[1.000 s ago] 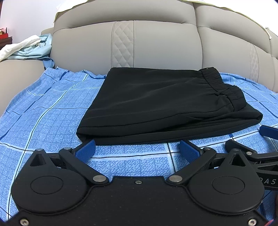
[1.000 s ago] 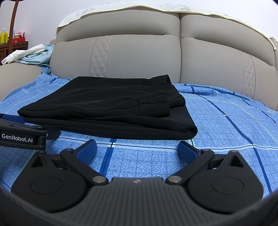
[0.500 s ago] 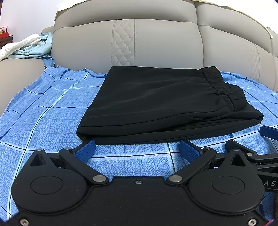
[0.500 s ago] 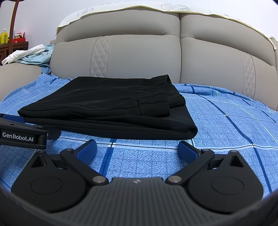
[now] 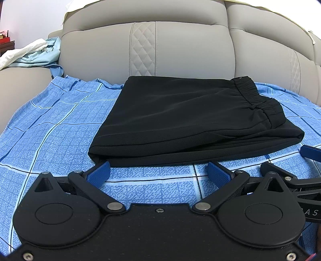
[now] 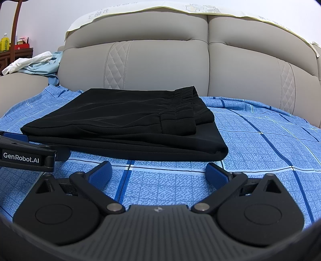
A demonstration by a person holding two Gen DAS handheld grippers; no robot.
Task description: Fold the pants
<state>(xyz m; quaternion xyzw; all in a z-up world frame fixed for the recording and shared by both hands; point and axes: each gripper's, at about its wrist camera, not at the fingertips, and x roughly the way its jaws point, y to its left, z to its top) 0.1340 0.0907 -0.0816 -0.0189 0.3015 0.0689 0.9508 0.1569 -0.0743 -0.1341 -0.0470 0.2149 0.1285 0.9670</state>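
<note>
Black pants, folded into a compact rectangle, are lying on a blue checked sheet spread over the seat of a grey leather sofa, filling the centre of the left wrist view. Their elastic waistband is sitting at the right of the stack, on the top layer.

The left gripper is resting at the bottom centre of the frame, its 2 blue-padded fingers spread wide and gripping nothing; the left pad is lying just at the near edge of the pants, and contact cannot be told.

In the right wrist view the right gripper is likewise standing wide apart and empty, just short of the pants' near right corner, over bare sheet. The left tool's black body, lettered "GenRobot.AI", is entering at the left edge of that frame.

Crumpled white and pale blue cloths are lying on the sofa arm in the upper left, while a cream cloth is draping the sofa's top.
</note>
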